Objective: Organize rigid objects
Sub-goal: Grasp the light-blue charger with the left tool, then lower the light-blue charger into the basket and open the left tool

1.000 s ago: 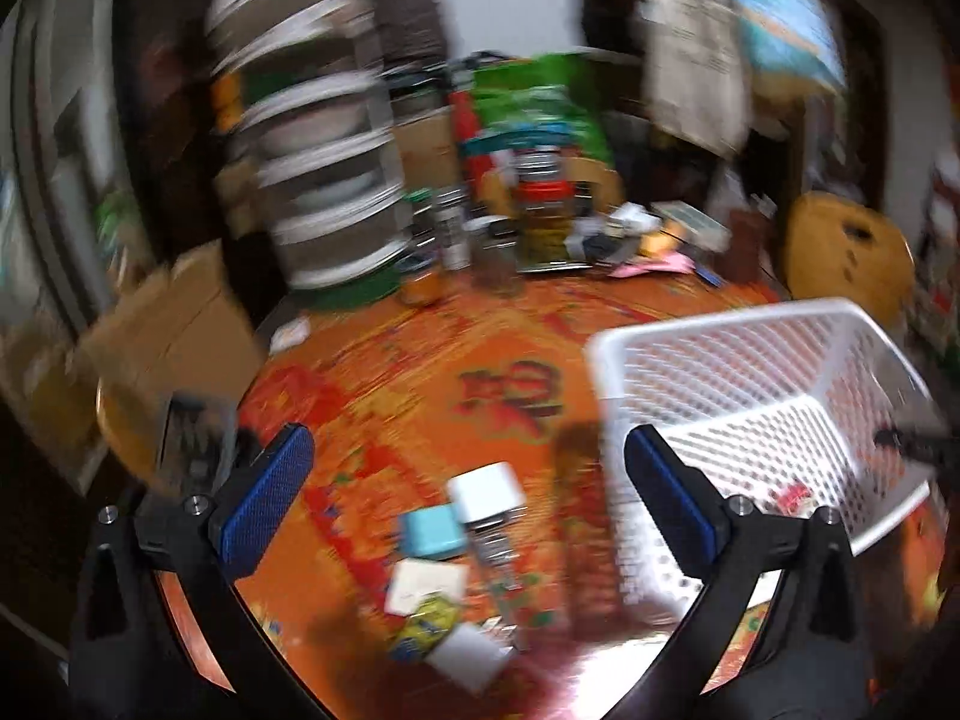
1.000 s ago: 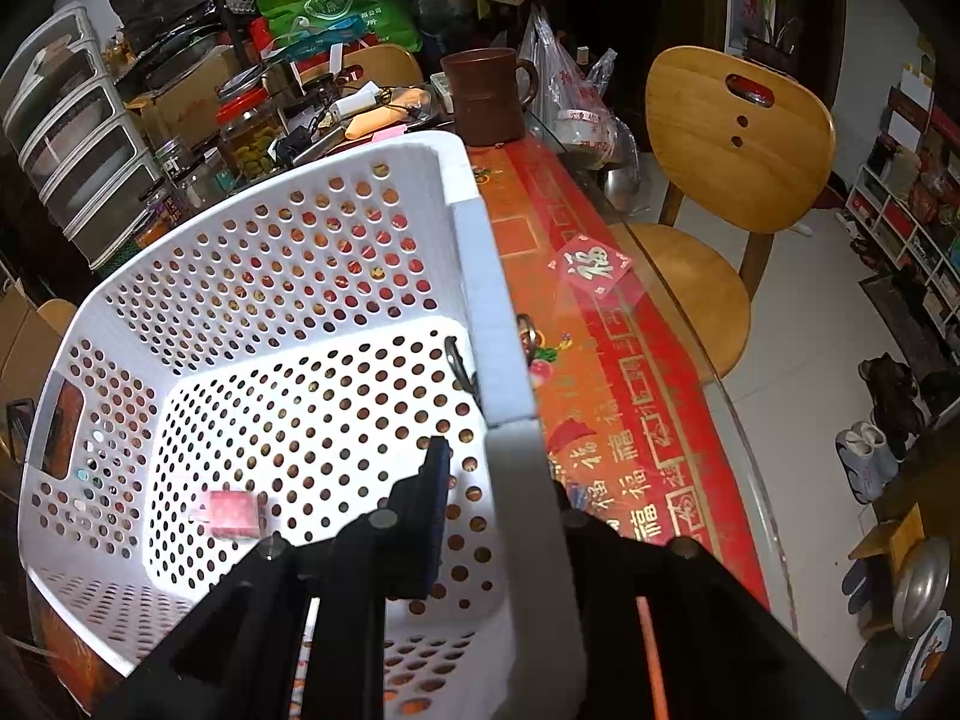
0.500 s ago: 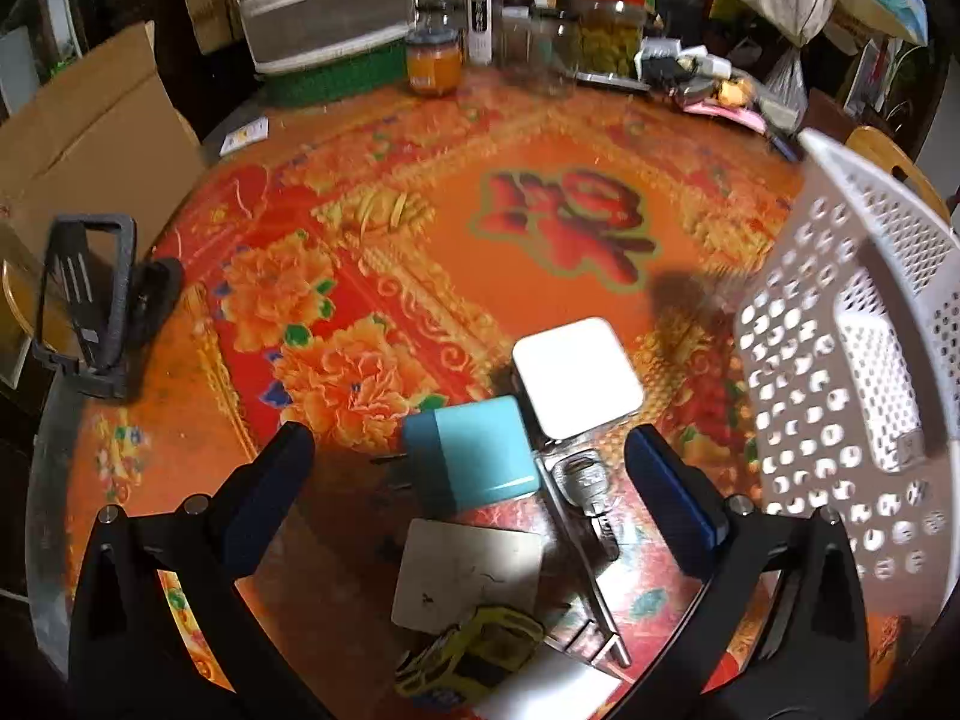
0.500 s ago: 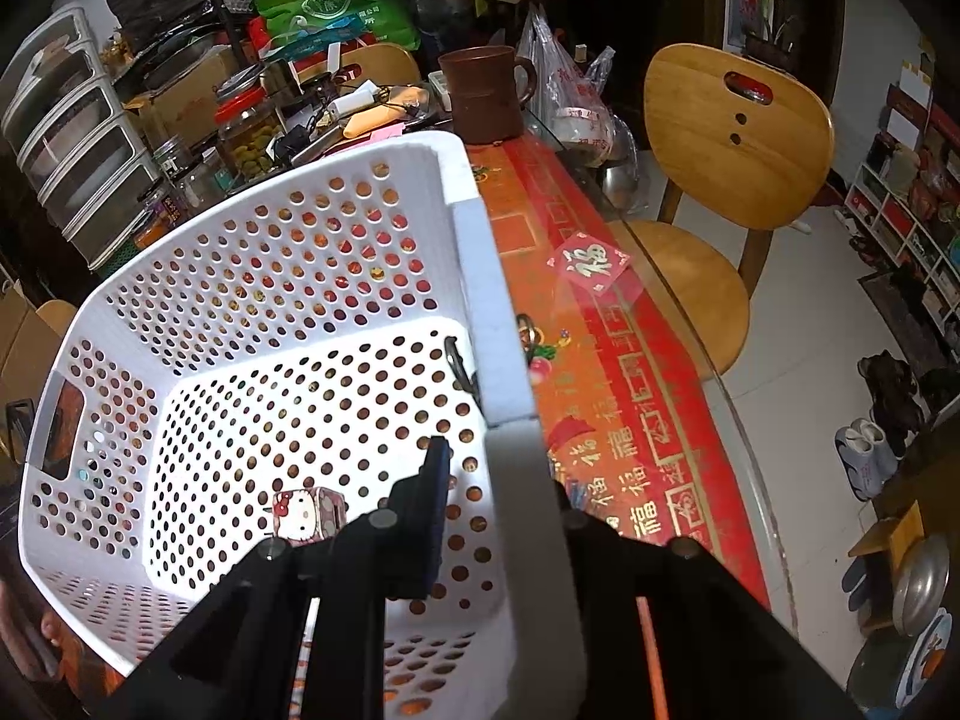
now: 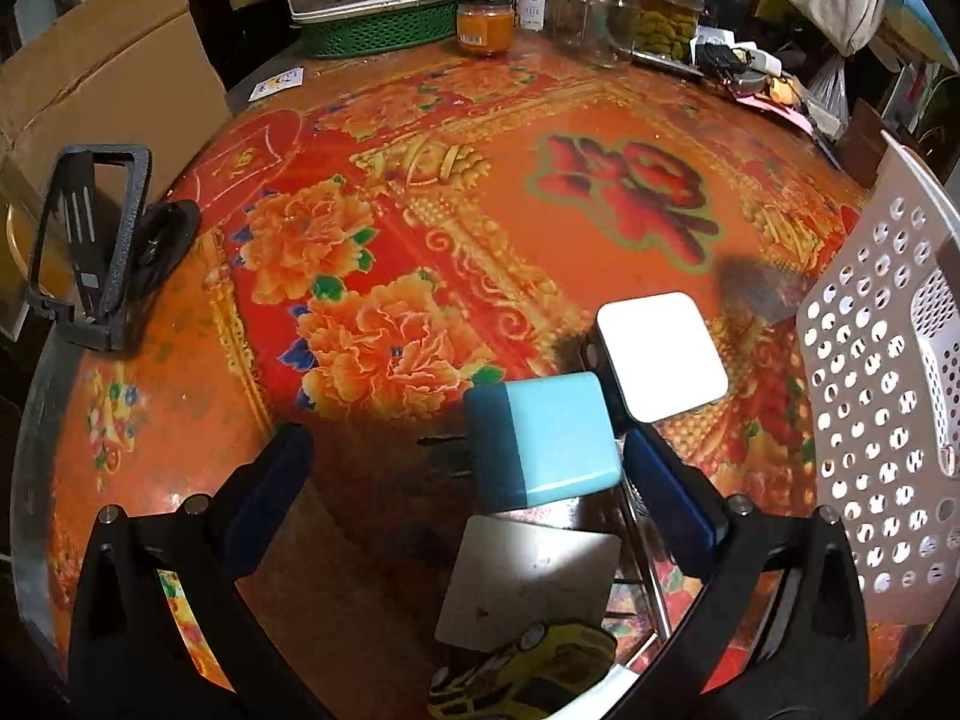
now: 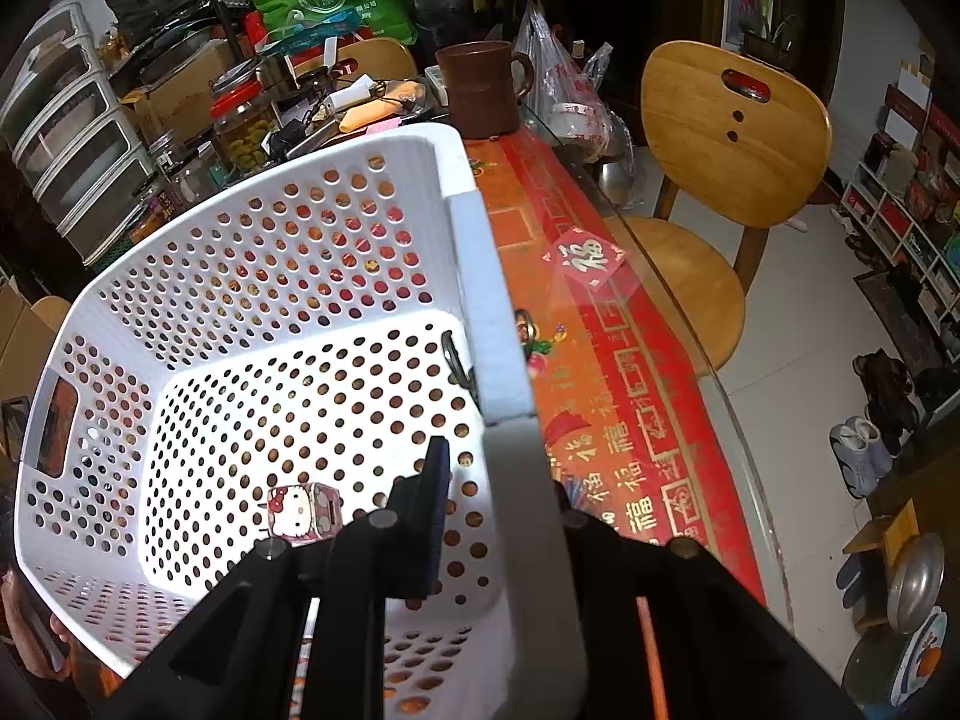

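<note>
My left gripper (image 5: 468,474) is open and low over the table, and its right finger stands just beside a light-blue box (image 5: 543,441). A white square box (image 5: 660,354) lies behind it, a grey card (image 5: 528,582) and a yellow toy car (image 5: 522,669) in front, with keys (image 5: 645,570) to the right. My right gripper (image 6: 498,480) is shut on the rim of the white perforated basket (image 6: 480,276); the basket also shows in the left wrist view (image 5: 876,420). A pink Hello Kitty box (image 6: 303,510) lies on the basket floor.
A black phone stand (image 5: 90,252) sits at the table's left edge. Jars (image 5: 486,30), a green tray (image 5: 378,36) and clutter line the far side. A brown mug (image 6: 480,90) stands beyond the basket. A wooden chair (image 6: 732,138) is at the right of the table.
My left gripper has tilted down and dropped close to the pile, with the light-blue box now at its right finger. The pink box has rolled over inside the basket. The right gripper has not moved.
</note>
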### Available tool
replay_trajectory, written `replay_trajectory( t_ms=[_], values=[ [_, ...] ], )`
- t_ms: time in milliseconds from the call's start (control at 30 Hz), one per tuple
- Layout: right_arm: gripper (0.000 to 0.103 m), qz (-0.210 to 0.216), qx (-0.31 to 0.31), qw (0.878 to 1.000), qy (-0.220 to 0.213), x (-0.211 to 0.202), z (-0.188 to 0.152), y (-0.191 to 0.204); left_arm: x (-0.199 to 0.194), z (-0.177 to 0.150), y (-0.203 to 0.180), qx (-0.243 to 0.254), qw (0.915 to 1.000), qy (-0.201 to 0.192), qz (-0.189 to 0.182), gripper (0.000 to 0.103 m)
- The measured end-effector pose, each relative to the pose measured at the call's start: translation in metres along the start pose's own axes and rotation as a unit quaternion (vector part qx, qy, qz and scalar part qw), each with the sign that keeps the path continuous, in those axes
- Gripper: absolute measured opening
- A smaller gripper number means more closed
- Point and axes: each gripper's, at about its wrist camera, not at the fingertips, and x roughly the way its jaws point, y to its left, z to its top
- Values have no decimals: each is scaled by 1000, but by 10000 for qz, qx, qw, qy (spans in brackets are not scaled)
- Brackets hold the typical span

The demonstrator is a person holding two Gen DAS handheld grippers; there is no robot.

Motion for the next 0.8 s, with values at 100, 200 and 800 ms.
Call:
replay_trajectory(
  t_ms=[100, 200, 800],
  values=[
    [17, -18, 2, 10000, 22, 0, 1, 1, 7, 1, 1, -107, 9999, 86, -85, 90],
    [17, -15, -2, 10000, 36, 0, 2, 2, 6, 2, 4, -232, 9990, 69, -370, 63],
    [17, -22, -19, 10000, 58, 1, 3, 3, -122, 18, -40, 435, 9869, -1511, 349, 64]
  ],
)
